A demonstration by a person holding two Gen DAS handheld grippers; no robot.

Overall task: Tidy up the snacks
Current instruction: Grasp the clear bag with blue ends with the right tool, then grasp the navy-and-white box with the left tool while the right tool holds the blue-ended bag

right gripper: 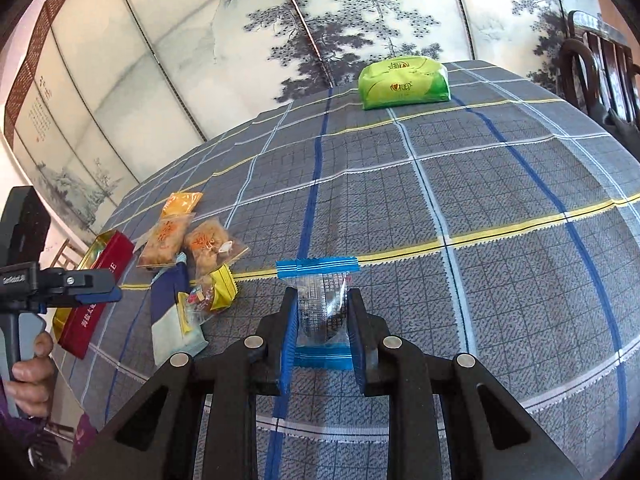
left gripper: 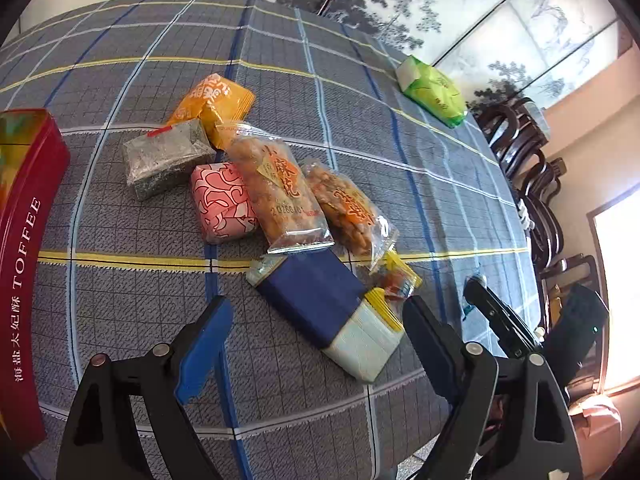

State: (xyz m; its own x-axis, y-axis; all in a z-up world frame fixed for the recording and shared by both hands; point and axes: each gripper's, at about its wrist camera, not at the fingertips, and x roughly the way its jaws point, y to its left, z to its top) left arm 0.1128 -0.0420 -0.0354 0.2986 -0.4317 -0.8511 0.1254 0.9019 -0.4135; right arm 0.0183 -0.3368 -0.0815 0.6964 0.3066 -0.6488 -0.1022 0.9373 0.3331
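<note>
A round table covered in a grey plaid tablecloth (right gripper: 460, 184) with blue, white and yellow lines stands before a wall of ink-painted pine and mountain panels, with dark wooden chairs (left gripper: 532, 184) at its far side. Nearest in the right wrist view, the right gripper (right gripper: 322, 312) has its jaws drawn narrow on a blue-ended clear snack packet (right gripper: 320, 300), pinched across its middle so both crimped ends stick out free; the packet looks lifted or just at the cloth, and which I cannot tell. It sits well apart from the other snacks, probably because it is being carried toward a place of its own. In the left wrist view the left gripper (left gripper: 316, 328) has its jaws wide and holds nothing, poised low over the near end of the pile, its fingers straddling a navy and pale flat packet (left gripper: 320, 312), likely the next pick. Beside that lies a small yellow-edged sweet packet (left gripper: 396, 284), then two clear bags of fried golden snacks (left gripper: 280, 196), a pink patterned wrapped cake (left gripper: 222, 204), a grey block in clear wrap (left gripper: 166, 158) and an orange packet (left gripper: 212, 100) farthest. A red toffee tin (left gripper: 24, 264) waits open at the left, seemingly the container for sorting. A green tissue pack (right gripper: 404, 82) lies far across, out of the way.
</note>
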